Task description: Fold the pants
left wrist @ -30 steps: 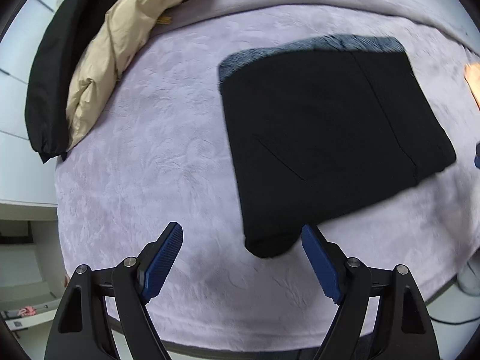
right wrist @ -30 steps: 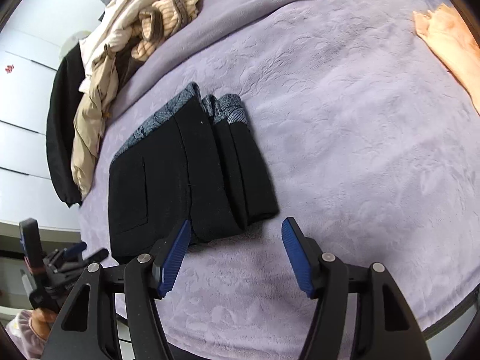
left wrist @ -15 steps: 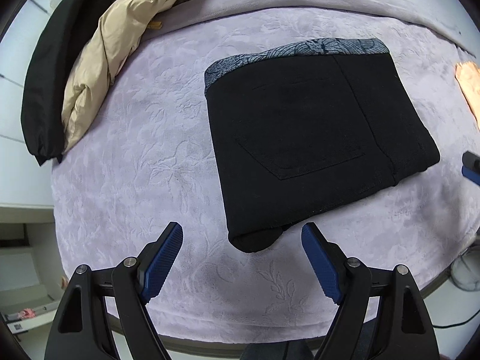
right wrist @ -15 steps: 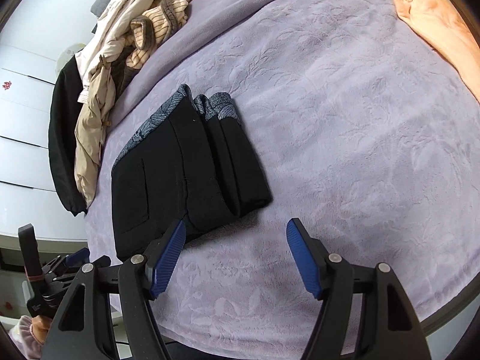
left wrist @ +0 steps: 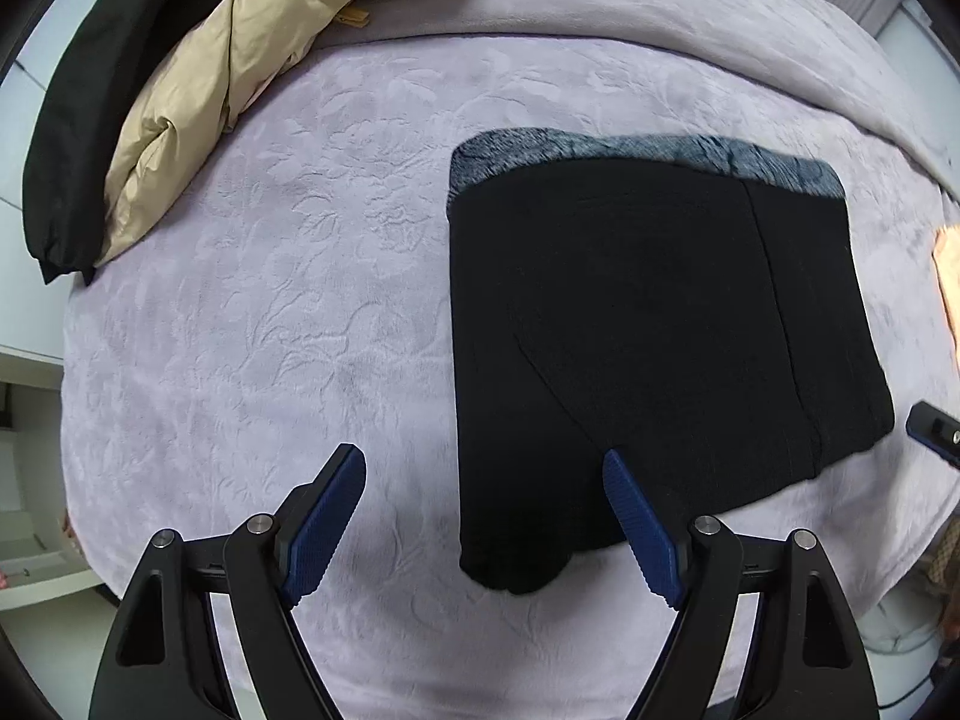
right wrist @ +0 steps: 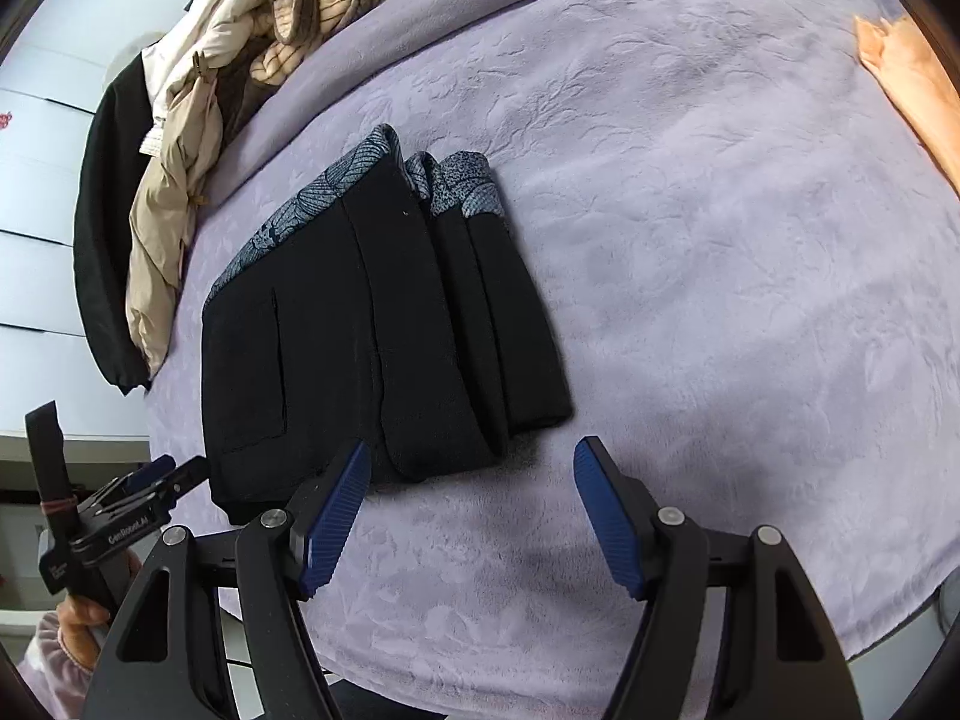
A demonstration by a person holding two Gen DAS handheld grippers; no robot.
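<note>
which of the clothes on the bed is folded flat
The black pants with the grey patterned waistband, lying alone mid-bed. The beige jacket and striped knit lie heaped at the edge.

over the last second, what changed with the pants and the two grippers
Both views shifted slightly over the folded black pants, so the hands drifted a little. The left gripper now straddles the pants' near corner; the right gripper hangs just off their near edge. Both stay open, fingers holding nothing. The pants lie folded as before on the lilac blanket.
</note>
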